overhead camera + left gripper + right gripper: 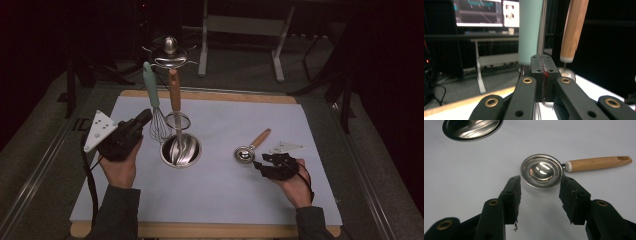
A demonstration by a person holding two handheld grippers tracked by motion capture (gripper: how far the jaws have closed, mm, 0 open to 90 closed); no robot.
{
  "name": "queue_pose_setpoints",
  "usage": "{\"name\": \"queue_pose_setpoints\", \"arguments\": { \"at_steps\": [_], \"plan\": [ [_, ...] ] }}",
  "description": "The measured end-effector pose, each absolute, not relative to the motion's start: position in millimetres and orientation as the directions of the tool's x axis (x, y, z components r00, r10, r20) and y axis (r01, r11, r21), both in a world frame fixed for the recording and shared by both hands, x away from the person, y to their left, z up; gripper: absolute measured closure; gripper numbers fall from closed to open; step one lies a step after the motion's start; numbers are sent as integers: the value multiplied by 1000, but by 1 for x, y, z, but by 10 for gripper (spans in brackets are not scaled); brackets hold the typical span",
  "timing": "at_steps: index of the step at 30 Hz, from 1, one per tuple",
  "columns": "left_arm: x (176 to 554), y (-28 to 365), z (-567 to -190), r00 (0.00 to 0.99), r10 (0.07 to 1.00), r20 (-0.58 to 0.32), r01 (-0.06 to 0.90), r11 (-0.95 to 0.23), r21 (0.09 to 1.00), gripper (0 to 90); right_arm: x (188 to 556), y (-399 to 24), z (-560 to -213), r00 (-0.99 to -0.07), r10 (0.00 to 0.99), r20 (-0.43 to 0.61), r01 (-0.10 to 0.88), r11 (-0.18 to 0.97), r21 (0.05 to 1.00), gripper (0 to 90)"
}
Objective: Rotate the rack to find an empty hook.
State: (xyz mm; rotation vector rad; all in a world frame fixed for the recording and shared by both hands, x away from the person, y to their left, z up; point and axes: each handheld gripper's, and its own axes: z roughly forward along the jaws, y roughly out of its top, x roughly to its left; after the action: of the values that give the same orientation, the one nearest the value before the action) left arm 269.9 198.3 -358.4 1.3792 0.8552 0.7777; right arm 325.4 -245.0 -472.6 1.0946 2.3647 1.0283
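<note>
A whisk with a mint-green handle (pixel 150 82) (pixel 530 30) hangs from a metal utensil stand (pixel 170 50). Beside it hangs a wooden-handled strainer (pixel 174 90) (pixel 574 27). My left gripper (pixel 146 116) (pixel 543 72) is raised to the whisk's wires (pixel 160 127), just under the green handle, with its jaws shut. I cannot tell whether a wire is caught between them. A metal scoop with a wooden handle (pixel 246 153) (pixel 541 171) lies on the white mat. My right gripper (pixel 262 161) (pixel 540 192) rests low just in front of its bowl, open, nothing between its fingers.
The stand's round steel base (pixel 181 150) (pixel 471 128) sits mid-mat, left of the scoop. The white mat (pixel 225 200) lies on a wooden board. A table frame and monitors stand beyond the far edge.
</note>
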Motion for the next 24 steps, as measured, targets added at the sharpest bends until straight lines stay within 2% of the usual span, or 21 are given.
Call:
{"name": "queue_pose_setpoints", "arguments": {
  "at_steps": [12,24],
  "plan": [
    [276,192,-314,482,876,-26,-111,91,990,897,324,-249,-470,-641,768,-5,516,435,738,516],
    [288,194,-284,463,886,-19,-154,102,983,897,324,-252,-471,-633,774,6,527,425,736,516]
  ]
}}
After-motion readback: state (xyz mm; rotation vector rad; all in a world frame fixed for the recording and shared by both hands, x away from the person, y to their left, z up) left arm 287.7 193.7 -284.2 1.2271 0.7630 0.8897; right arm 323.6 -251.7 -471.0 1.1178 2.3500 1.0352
